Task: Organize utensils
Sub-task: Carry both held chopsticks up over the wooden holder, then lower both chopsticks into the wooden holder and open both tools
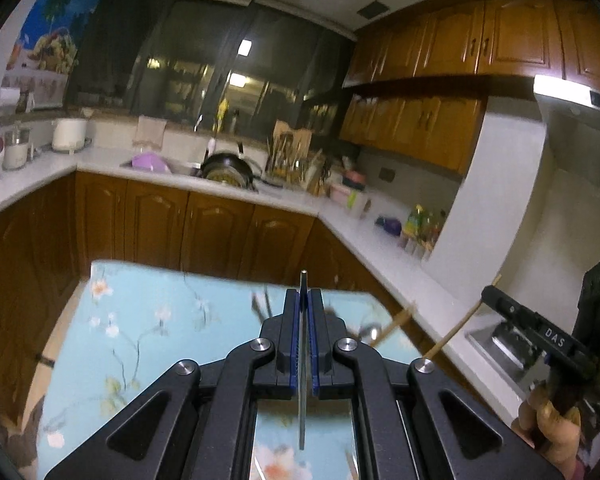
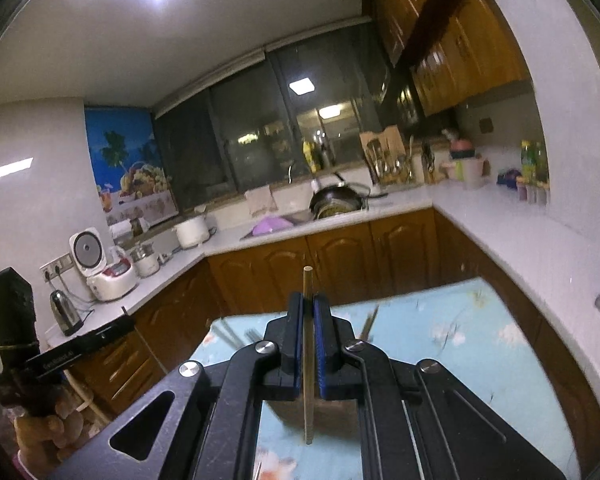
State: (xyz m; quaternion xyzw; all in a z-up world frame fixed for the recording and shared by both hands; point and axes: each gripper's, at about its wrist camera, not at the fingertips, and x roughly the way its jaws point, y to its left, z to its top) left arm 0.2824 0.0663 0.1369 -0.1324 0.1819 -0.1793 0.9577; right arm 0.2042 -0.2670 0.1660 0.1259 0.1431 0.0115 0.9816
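My left gripper (image 1: 304, 300) is shut on a thin metal utensil handle (image 1: 302, 360) that stands upright between the blue pads, held above the table. My right gripper (image 2: 308, 304) is shut on a wooden chopstick (image 2: 308, 352), also upright. In the left wrist view the right gripper (image 1: 496, 294) shows at the right with the chopstick (image 1: 460, 326) slanting from it. The left gripper (image 2: 126, 320) shows at the left in the right wrist view. Blurred utensils (image 2: 370, 322) lie on the floral blue tablecloth (image 2: 460, 340). A spoon (image 1: 370, 332) lies on the table.
The table (image 1: 140, 320) stands in a kitchen with brown cabinets (image 1: 216, 224). A white countertop (image 1: 380, 256) runs behind and to the right, with a sink, a black wok (image 1: 226, 168), a utensil rack (image 1: 292, 152) and bottles (image 1: 420, 224). Rice cookers (image 2: 104, 268) and a kettle (image 2: 64, 312) stand at the left.
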